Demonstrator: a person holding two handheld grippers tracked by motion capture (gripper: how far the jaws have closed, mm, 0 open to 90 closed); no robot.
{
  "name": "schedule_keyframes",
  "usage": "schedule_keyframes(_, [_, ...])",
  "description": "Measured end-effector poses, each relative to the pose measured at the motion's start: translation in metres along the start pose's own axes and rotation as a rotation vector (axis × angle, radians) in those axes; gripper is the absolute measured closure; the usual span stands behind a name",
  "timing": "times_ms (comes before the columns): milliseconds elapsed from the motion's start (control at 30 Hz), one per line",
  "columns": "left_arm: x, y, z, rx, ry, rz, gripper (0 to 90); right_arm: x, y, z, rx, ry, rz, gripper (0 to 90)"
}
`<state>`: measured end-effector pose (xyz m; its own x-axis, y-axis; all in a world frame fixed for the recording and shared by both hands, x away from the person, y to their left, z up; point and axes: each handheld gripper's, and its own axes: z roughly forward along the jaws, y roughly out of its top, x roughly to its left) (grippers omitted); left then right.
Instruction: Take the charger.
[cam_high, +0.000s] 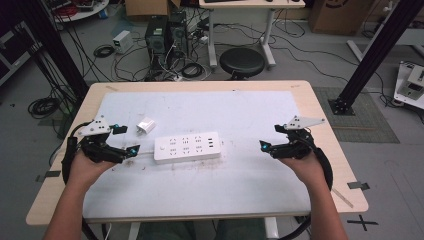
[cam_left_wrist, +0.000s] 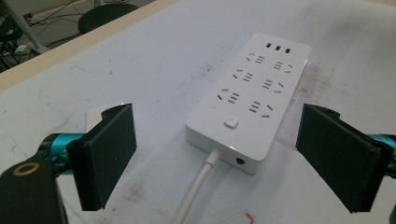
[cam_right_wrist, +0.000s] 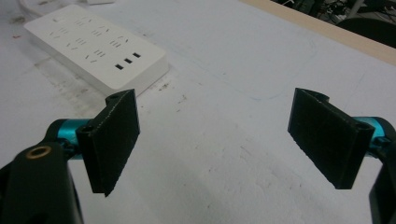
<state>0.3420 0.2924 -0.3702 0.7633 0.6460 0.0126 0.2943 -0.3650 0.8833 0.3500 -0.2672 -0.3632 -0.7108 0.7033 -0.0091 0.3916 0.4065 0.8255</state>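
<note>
A white power strip (cam_high: 187, 146) lies mid-worktop (cam_high: 210, 200), its cable running toward the left edge. A small white charger (cam_high: 146, 125) sits just beyond its left end. The left hand-held gripper (cam_high: 125, 139) and right hand-held gripper (cam_high: 270, 137) flank the strip, jaws wide apart, holding nothing.
</note>
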Motion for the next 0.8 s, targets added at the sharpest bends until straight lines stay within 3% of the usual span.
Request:
schedule_keyframes(167, [0.001, 0.001, 0.000, -0.009, 0.012, -0.014, 12.1, 0.002, 0.003, 0.000, 0.010, -0.001, -0.008, 17.0])
schedule_keyframes(500, [0.025, 0.010, 0.008, 0.026, 0.051, -0.039, 12.1, 0.002, 0.004, 0.003, 0.014, -0.008, 0.000, 17.0])
schedule_keyframes(633, [0.036, 0.013, 0.023, 0.000, 0.080, -0.070, 12.2, 0.003, 0.003, 0.004, 0.015, -0.012, 0.002, 17.0])
schedule_keyframes(667, [0.041, 0.012, 0.033, 0.005, 0.095, -0.096, 12.2, 0.004, 0.003, 0.004, 0.014, -0.012, 0.001, 17.0])
schedule_keyframes(800, [0.052, 0.006, 0.050, 0.048, 0.122, -0.129, 12.2, 0.007, 0.003, 0.007, 0.024, -0.006, 0.006, 17.0])
